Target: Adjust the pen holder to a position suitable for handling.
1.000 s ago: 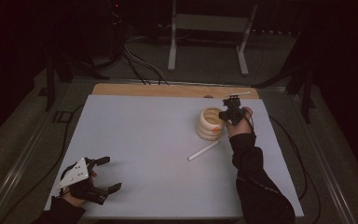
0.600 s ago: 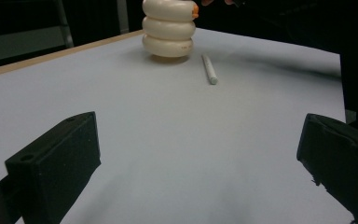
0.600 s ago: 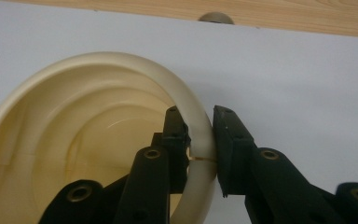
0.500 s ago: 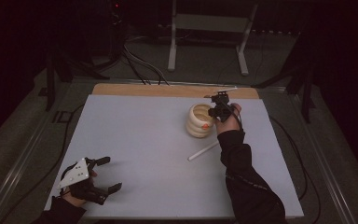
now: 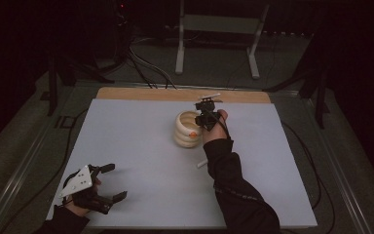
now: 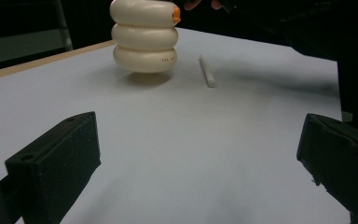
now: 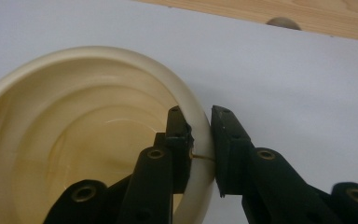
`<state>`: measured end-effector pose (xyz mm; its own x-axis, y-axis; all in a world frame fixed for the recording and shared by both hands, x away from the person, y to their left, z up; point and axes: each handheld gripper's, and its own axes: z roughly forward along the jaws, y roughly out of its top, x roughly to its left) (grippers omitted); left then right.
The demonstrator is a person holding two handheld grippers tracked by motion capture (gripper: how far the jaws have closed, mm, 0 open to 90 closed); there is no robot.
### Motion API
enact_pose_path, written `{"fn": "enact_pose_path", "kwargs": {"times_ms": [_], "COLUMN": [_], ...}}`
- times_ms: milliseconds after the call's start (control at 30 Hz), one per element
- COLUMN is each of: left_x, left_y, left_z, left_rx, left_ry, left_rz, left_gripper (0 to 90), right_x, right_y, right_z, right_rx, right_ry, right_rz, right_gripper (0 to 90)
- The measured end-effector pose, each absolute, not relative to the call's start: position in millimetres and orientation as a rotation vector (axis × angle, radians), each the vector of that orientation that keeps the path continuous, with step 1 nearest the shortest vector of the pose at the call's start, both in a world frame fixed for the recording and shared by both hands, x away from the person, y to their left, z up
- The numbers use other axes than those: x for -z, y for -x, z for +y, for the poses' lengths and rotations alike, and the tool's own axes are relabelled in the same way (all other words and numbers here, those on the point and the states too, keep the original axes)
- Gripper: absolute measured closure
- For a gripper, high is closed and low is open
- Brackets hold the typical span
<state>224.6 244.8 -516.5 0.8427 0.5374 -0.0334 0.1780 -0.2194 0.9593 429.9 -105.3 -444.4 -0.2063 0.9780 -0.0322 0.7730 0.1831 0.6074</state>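
**A:** So what's going on with the cup (image 5: 187,129) here? It's that cream ribbed one, sitting toward the far edge of the table (image 5: 126,146), a bit right of the middle.

**B:** The right claw (image 7: 200,135) is clamping its rim, one jaw inside the cup and one outside, pinching the wall between them. My guess is that's the handiest way to grab it, since the body is probably too fat to span from the outside.

**A:** And the hand is coming in from above, so the cup is staying upright?

**B:** Yeah, looks that way. From the left claw's camera you can see all three bulges stacked straight, with a little orange spot (image 6: 176,13) near the top.

**A:** What's the left claw (image 5: 108,183) doing?

**B:** Nothing much. It's resting at the near left corner with the jaws spread wide, holding nothing. Probably parked there to keep out of the way.

**A:** And the white stick (image 6: 207,71)?

**B:** It's lying flat on the table just on the near side of the cup, not touching it. Nobody's touching it right now.
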Motion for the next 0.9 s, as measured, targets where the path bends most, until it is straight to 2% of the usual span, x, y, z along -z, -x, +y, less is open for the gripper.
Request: {"fn": "enact_pose_path", "kwargs": {"times_ms": [500, 900], "left_x": [516.0, 515.7], "left_y": [-224.2, -224.0], "left_z": [245.4, 245.9], "left_rx": [-0.36, -0.362], "left_ry": [-1.781, -1.78], "left_rz": [0.546, 0.544], "left_gripper": [0.2, 0.2], "right_x": [460.3, 460.7], "right_y": [-405.9, -401.2], "right_z": [-63.4, -60.5], "right_rx": [-0.55, -0.61], "right_ry": [-1.695, -1.804], "right_rz": [1.919, 1.846], "right_gripper": [76.7, 73.5]}}
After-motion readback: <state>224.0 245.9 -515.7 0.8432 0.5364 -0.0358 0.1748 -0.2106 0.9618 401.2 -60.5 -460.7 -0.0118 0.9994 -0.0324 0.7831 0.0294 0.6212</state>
